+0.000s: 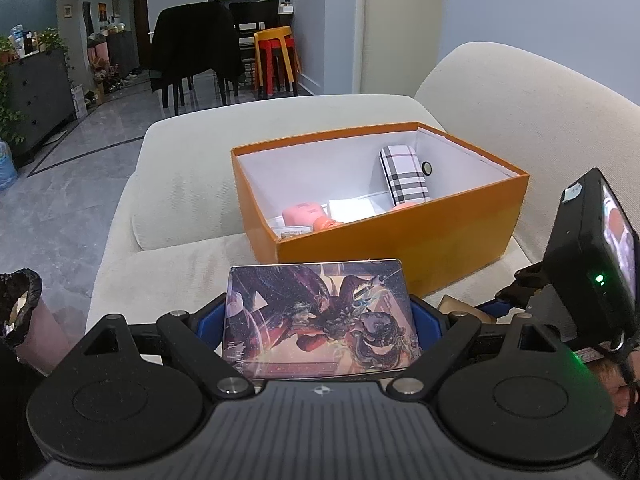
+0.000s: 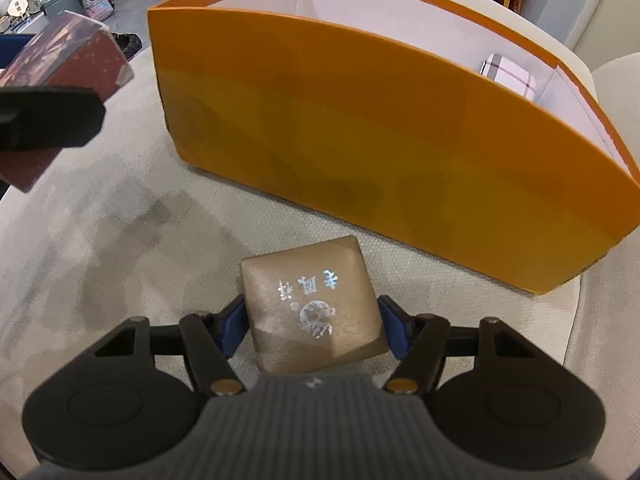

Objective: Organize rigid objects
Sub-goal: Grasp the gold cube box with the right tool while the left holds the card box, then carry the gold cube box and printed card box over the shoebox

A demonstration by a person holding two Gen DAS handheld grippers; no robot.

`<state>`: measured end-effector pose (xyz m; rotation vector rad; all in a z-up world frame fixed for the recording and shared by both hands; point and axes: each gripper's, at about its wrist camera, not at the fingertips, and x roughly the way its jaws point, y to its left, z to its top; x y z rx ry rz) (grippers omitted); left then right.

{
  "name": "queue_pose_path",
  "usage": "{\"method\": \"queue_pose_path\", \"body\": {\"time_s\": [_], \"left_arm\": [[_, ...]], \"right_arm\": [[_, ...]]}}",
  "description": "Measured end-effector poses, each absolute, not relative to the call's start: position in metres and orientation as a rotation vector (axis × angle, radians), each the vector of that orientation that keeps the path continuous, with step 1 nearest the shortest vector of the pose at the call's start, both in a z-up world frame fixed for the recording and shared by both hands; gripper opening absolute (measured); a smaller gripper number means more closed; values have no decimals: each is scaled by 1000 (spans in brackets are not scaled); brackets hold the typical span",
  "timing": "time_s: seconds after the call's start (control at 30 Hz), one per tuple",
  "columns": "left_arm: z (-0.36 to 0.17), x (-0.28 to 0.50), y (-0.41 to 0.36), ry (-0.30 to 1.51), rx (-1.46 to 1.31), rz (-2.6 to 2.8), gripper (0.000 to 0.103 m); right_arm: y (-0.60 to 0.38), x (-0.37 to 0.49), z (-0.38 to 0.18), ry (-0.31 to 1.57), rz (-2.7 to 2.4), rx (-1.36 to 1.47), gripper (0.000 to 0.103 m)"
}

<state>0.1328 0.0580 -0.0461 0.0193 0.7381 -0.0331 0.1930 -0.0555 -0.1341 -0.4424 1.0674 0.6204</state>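
My left gripper (image 1: 318, 314) is shut on a flat box with dark fantasy artwork (image 1: 320, 320), held above the sofa seat in front of the orange box (image 1: 400, 240). That artwork box (image 2: 72, 52) also shows at the upper left of the right wrist view. My right gripper (image 2: 314, 322) points steeply down, its blue pads (image 2: 234, 320) against both sides of a small gold box with silver lettering (image 2: 312, 304) that rests on the cushion. Inside the orange box (image 2: 360, 140) lie a plaid case (image 1: 404, 176), a pink item (image 1: 304, 216) and a white item (image 1: 352, 210).
The orange box sits on a cream sofa seat (image 1: 180, 200), with the backrest (image 1: 520, 92) to its right. A bin lined with a black bag (image 1: 20, 308) stands at the left by the sofa edge. Grey floor, dark chairs and stacked stools (image 1: 276, 60) lie beyond.
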Motion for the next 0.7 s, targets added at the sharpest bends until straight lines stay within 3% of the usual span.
{"method": "queue_pose_path", "body": {"time_s": [0.17,0.7], "left_arm": [[-42,135,58,732,27,-40,103],[-8,168,47,690,60,-86,103]], "right_arm": [[-64,189,-119,1070,605,-406,59],[-91,186,-7,921,568,-362,59]]}}
